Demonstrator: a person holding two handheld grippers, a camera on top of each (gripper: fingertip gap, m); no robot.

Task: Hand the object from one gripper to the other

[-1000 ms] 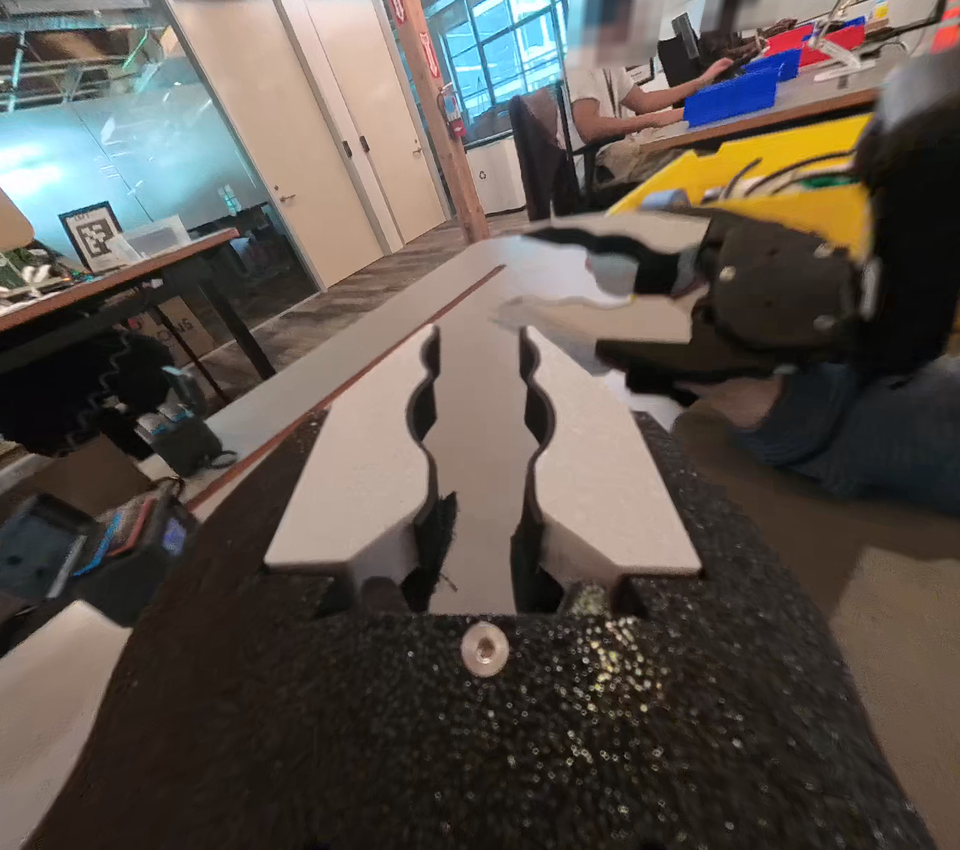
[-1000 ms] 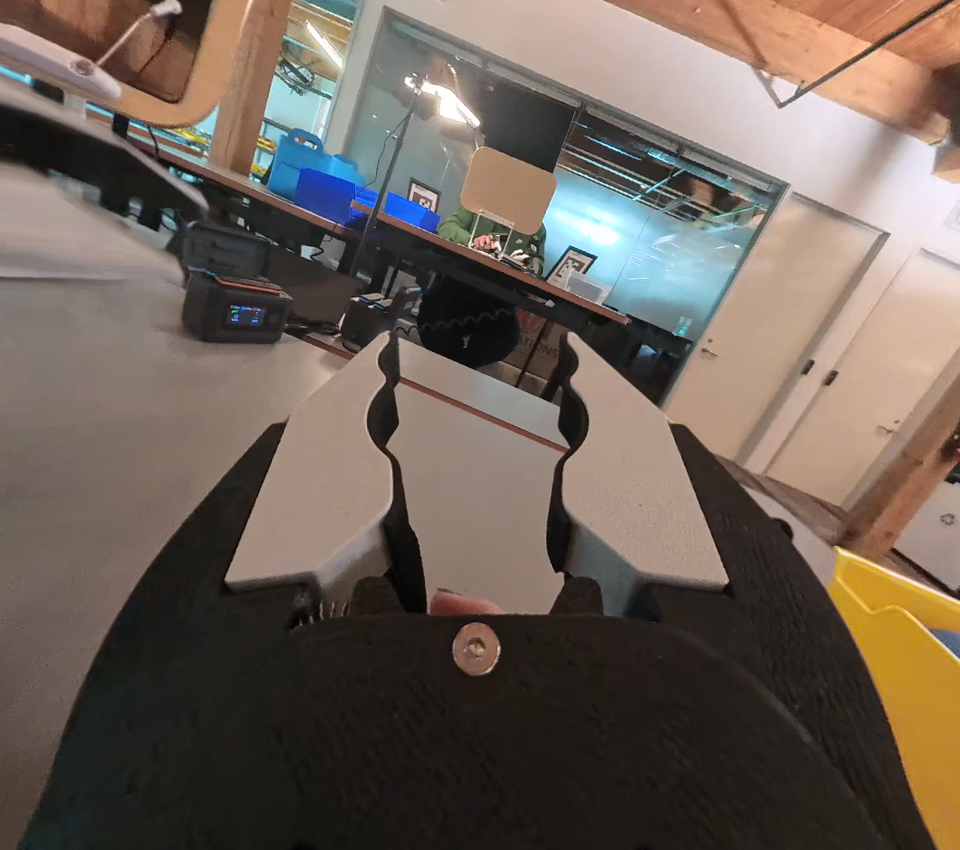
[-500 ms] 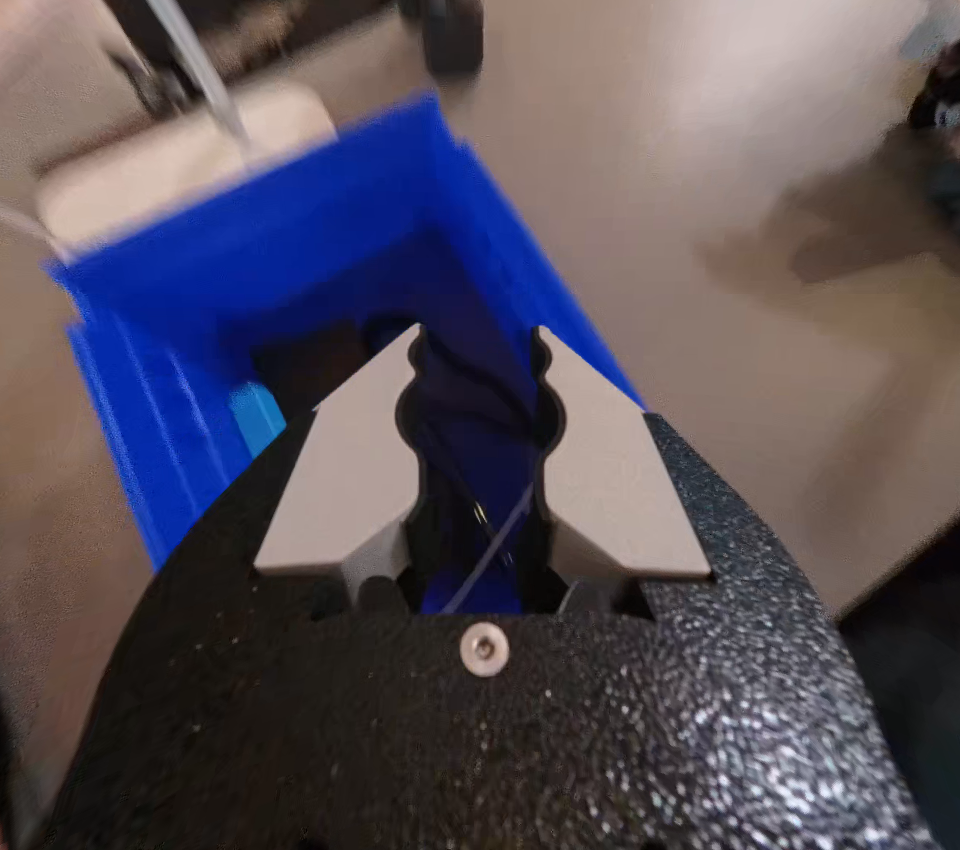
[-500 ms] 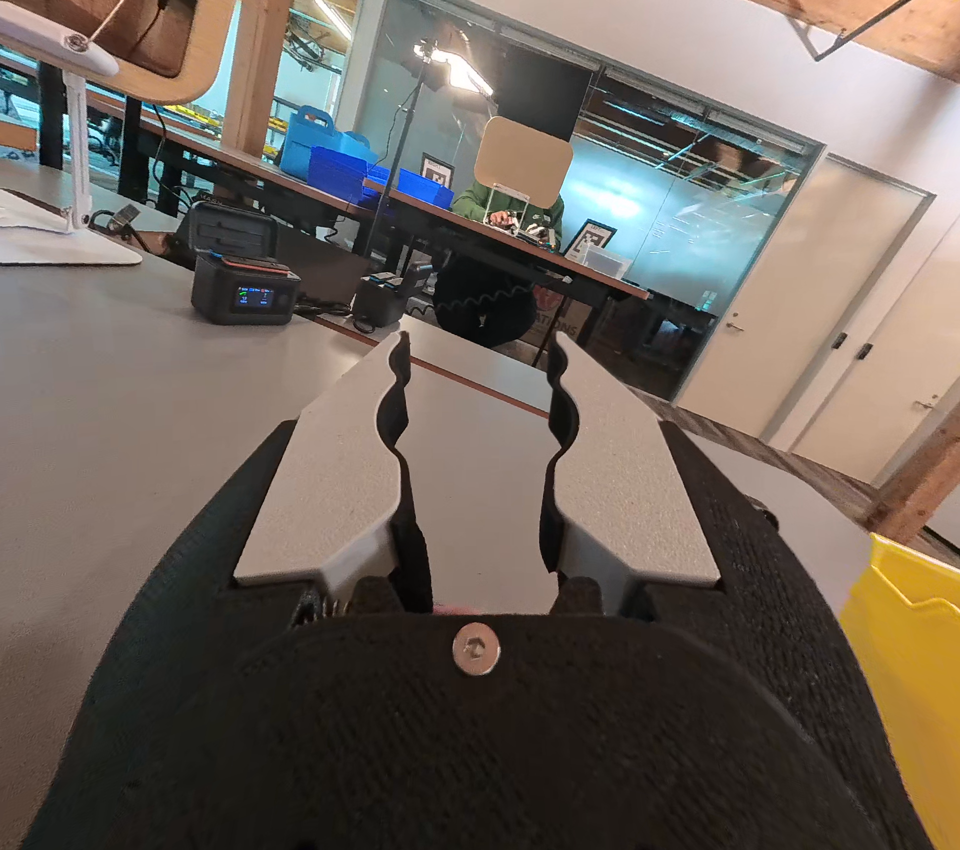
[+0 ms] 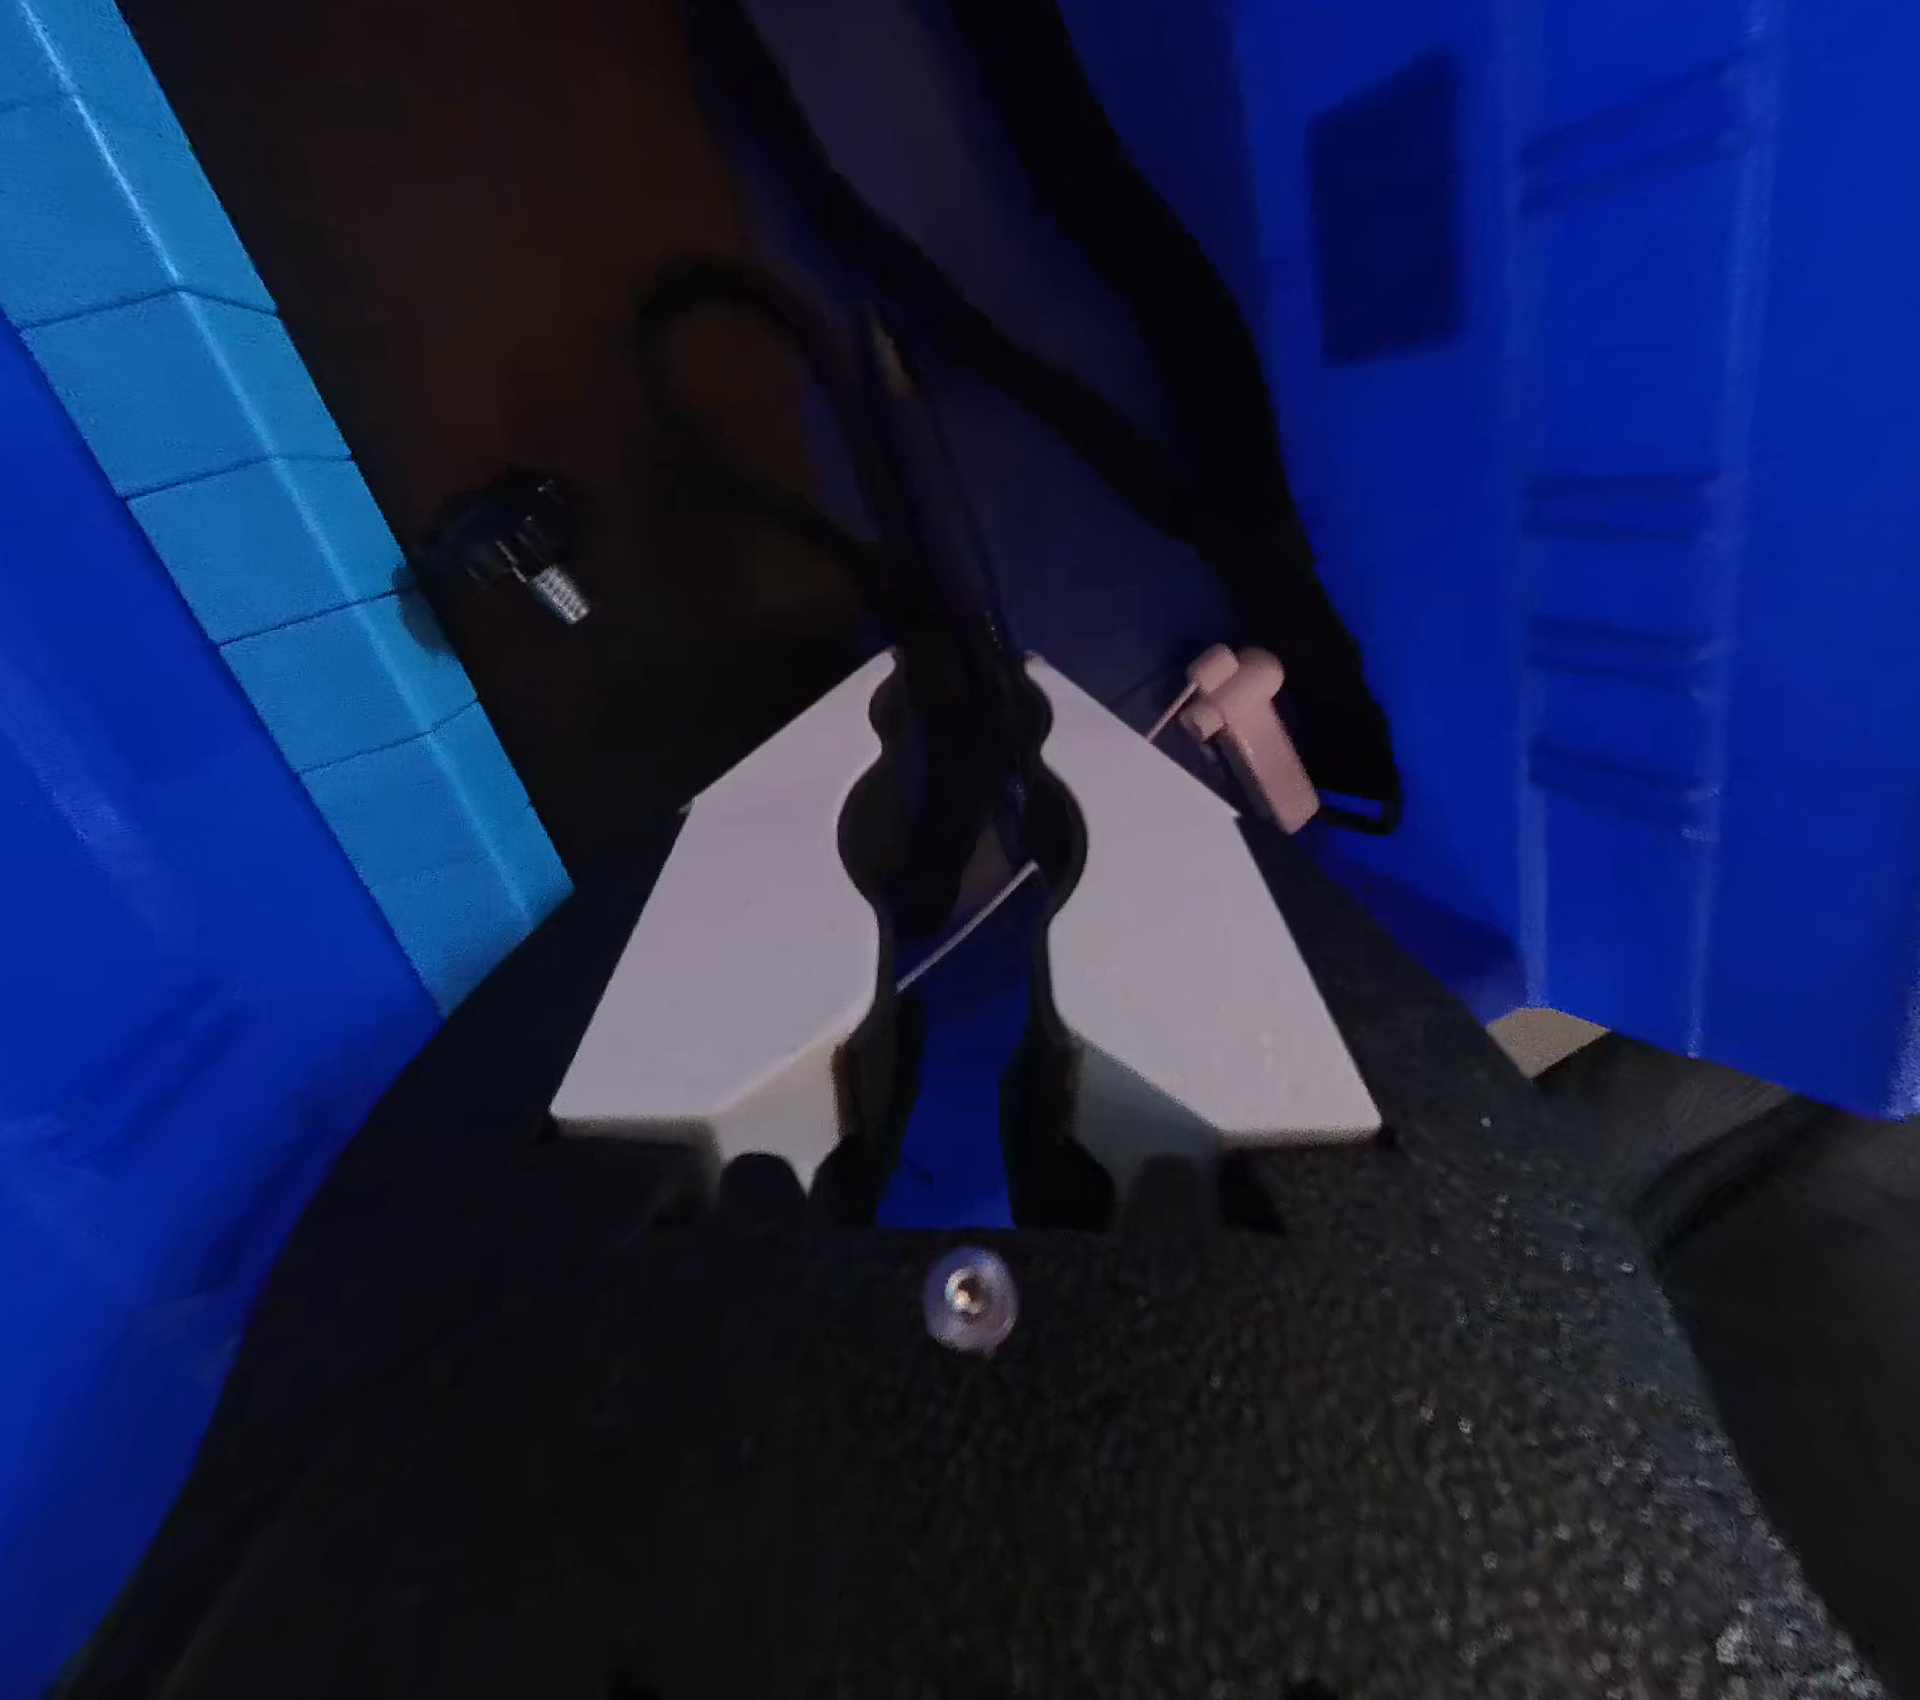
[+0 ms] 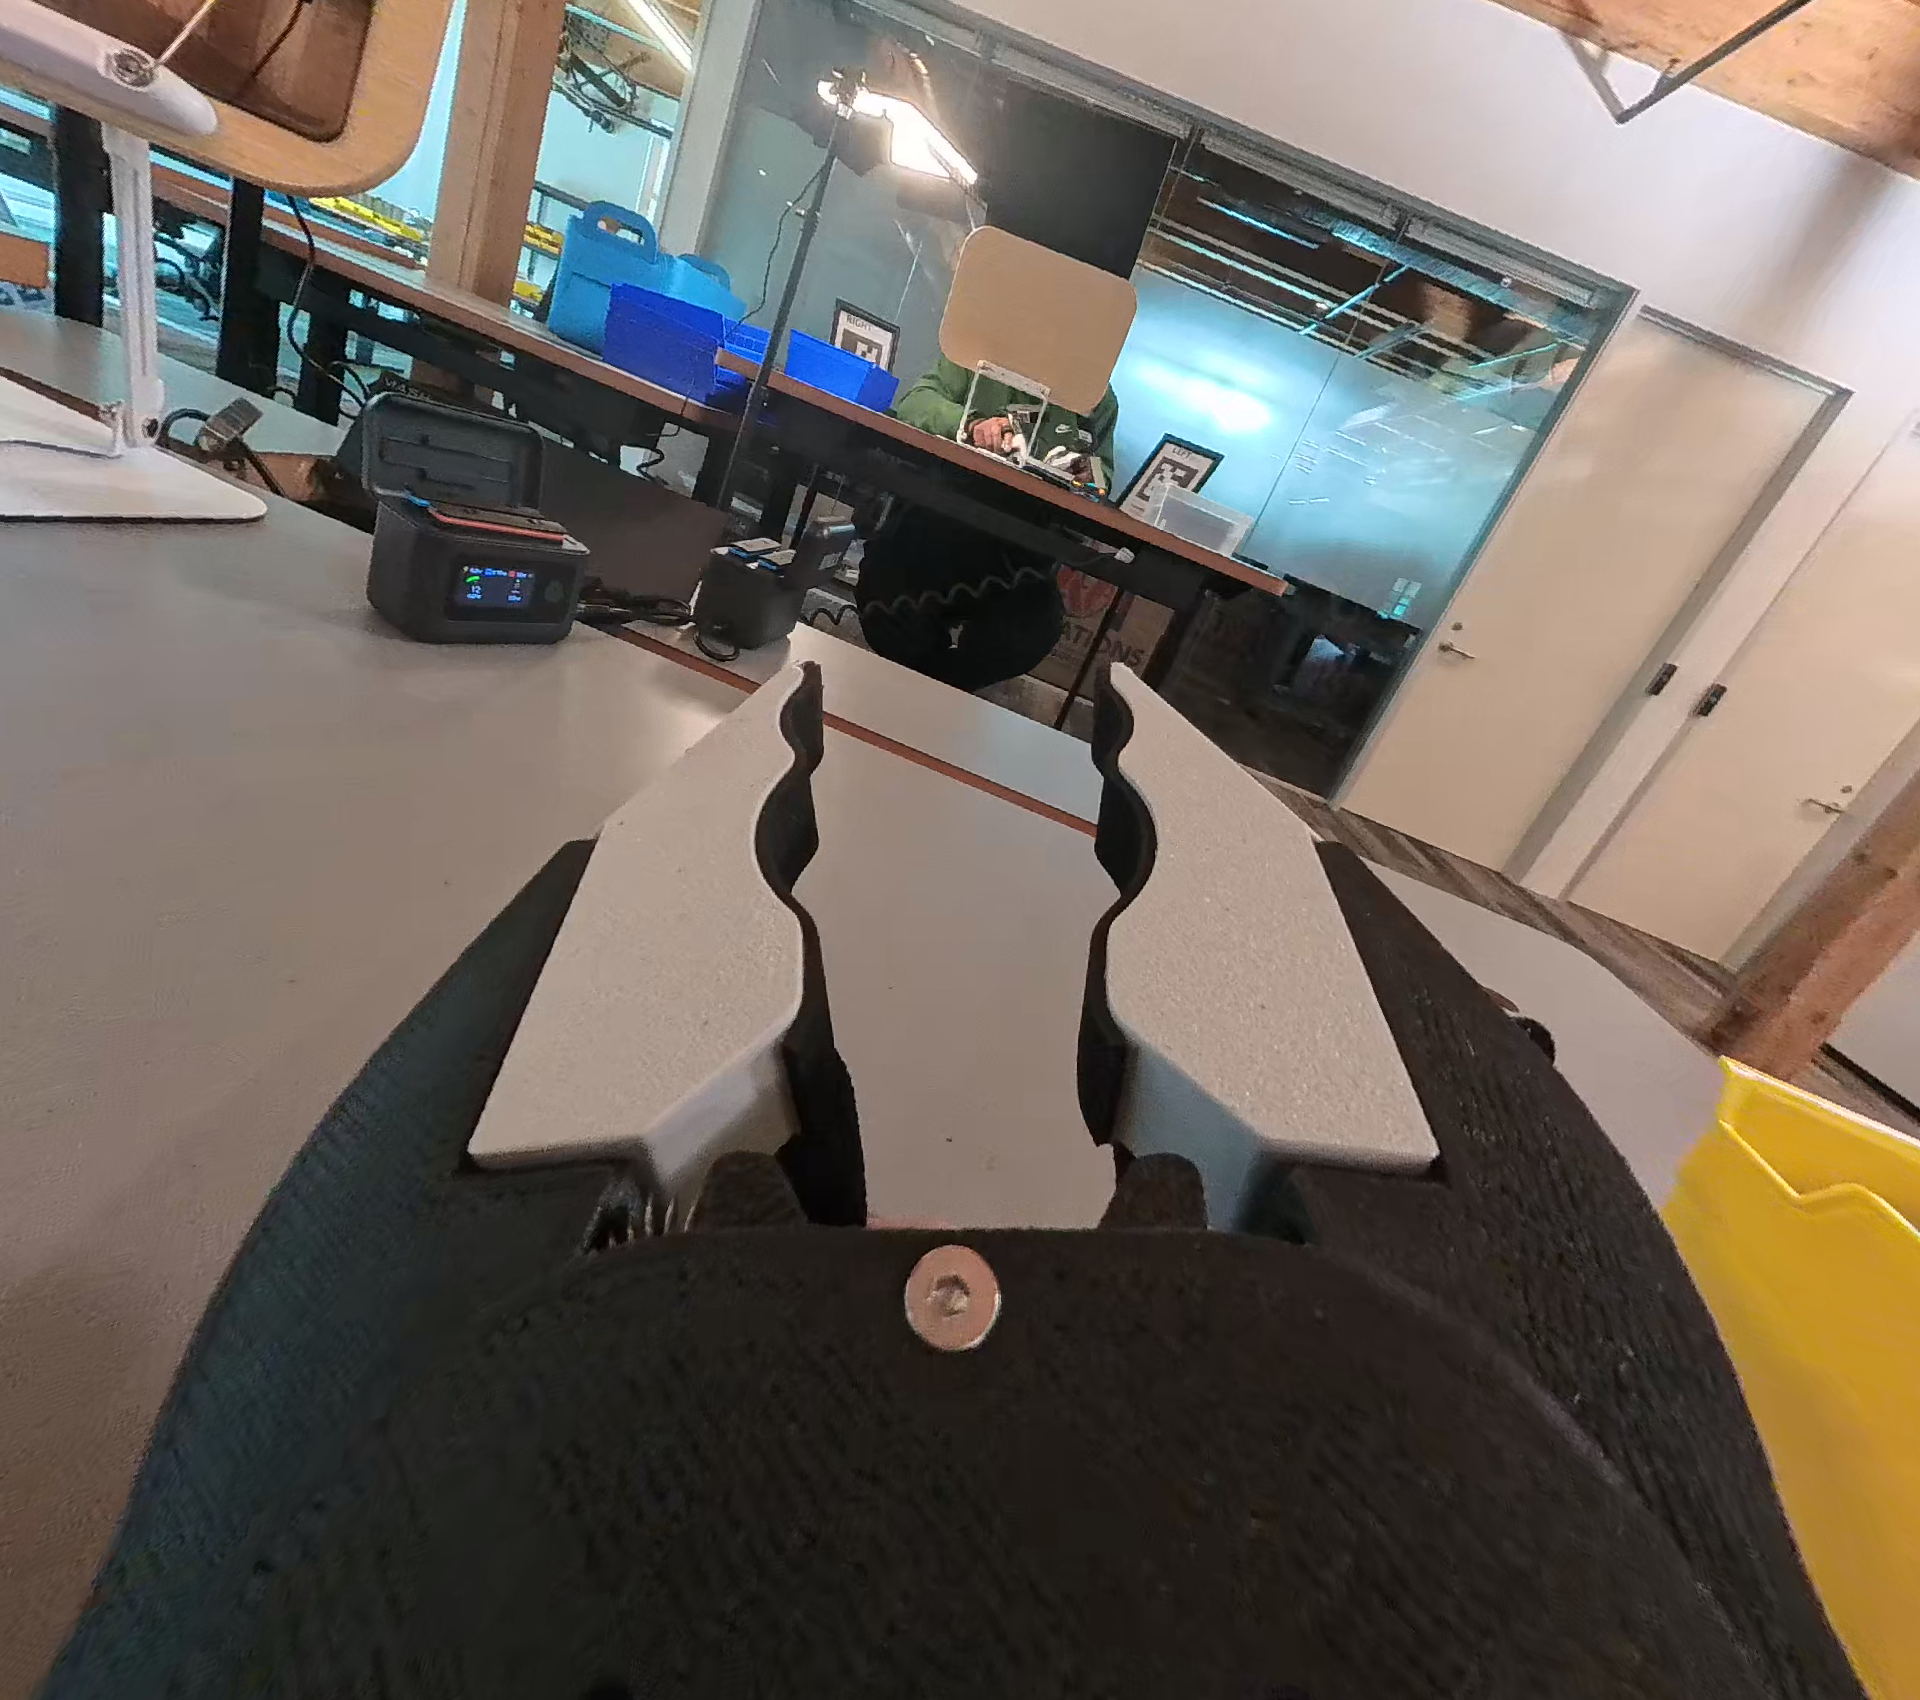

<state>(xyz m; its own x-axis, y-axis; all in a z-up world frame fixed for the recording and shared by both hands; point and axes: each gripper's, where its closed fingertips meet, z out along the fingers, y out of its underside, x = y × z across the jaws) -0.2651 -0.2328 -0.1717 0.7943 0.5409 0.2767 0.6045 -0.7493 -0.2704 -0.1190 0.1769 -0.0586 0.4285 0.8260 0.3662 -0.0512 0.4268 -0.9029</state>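
Left gripper (image 5: 961, 674) has plunged into blue bin (image 5: 1621, 403), fingers pinching black cable (image 5: 935, 590); right gripper (image 6: 961, 694) gapes.

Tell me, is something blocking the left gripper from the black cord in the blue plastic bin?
Nothing visible does. Inside the blue plastic bin, the thin black cord already runs between the left gripper's grey fingers. A pale plastic clip lies just right of them, not between. Whether they pinch yet is unclear.
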